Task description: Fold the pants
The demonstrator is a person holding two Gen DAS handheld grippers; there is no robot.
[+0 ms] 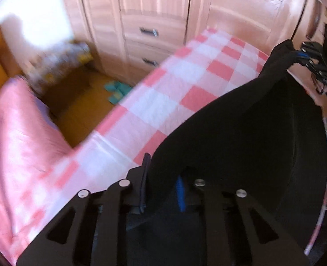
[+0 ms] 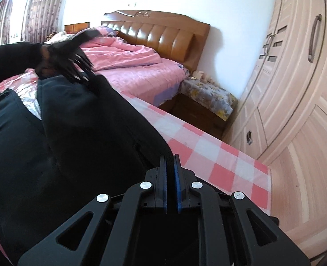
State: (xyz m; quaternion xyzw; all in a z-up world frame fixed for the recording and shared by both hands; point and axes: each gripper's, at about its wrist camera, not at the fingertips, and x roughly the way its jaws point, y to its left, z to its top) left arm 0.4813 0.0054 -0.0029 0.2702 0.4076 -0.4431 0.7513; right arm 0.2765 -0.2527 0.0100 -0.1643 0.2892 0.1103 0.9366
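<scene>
Black pants [image 1: 241, 133] hang stretched between my two grippers above a pink-and-white checked cloth [image 1: 163, 93]. My left gripper [image 1: 163, 177] is shut on one end of the pants; the fabric covers the fingertips. My right gripper [image 2: 170, 166] is shut on the other end of the pants [image 2: 85, 133], with the cloth pinched between its blue pads. The right gripper also shows in the left wrist view [image 1: 312, 62], and the left one shows blurred in the right wrist view [image 2: 74, 66]. Part of the pants lies on the checked cloth [image 2: 219, 159].
A bed with a pink quilt [image 2: 130, 66] and a brown headboard [image 2: 159, 33] stands behind. A bedside table [image 2: 207, 97] sits next to a pale wooden wardrobe [image 2: 296, 88]. Teal things [image 1: 117, 90] lie on the wooden floor.
</scene>
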